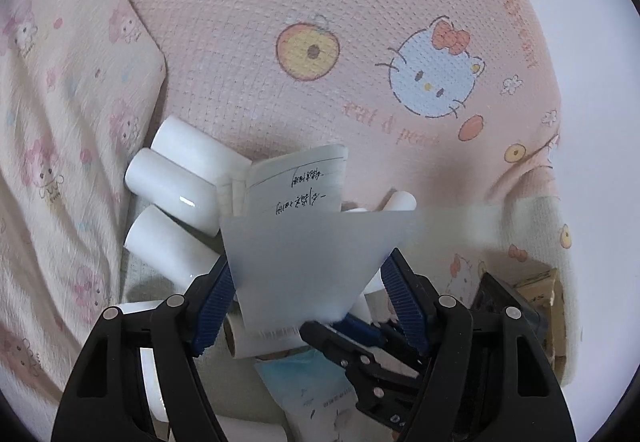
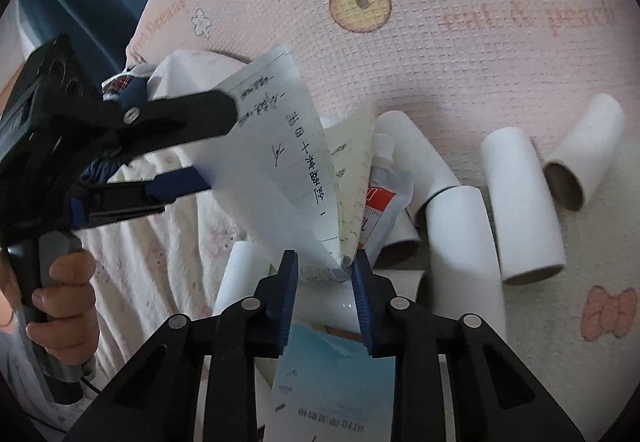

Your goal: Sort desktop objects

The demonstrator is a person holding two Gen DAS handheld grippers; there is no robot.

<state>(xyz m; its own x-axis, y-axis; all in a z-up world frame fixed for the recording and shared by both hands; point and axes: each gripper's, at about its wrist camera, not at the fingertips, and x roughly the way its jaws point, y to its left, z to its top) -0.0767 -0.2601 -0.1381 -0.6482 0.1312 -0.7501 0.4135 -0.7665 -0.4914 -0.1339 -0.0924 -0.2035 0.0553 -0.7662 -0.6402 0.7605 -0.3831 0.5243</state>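
A thin handwritten notebook (image 2: 288,169) hangs open above a pile of white tubes (image 2: 520,201). My right gripper (image 2: 326,270) is partly closed around its lower corner, pads at both sides. My left gripper (image 2: 212,145) comes in from the left with its jaws around the notebook's left edge, one finger over and one under. In the left wrist view the notebook (image 1: 304,254) fills the gap between my left gripper's open pads (image 1: 308,302), and the right gripper (image 1: 360,326) shows below it. Several white tubes (image 1: 172,185) lie at the left.
Everything lies on a pink Hello Kitty blanket (image 1: 360,21). A cream printed pillow (image 1: 48,121) is at the left. A blue-white leaflet (image 2: 336,390) and a red-white pouch (image 2: 384,197) lie among the tubes. A cardboard box (image 1: 540,282) is at the right.
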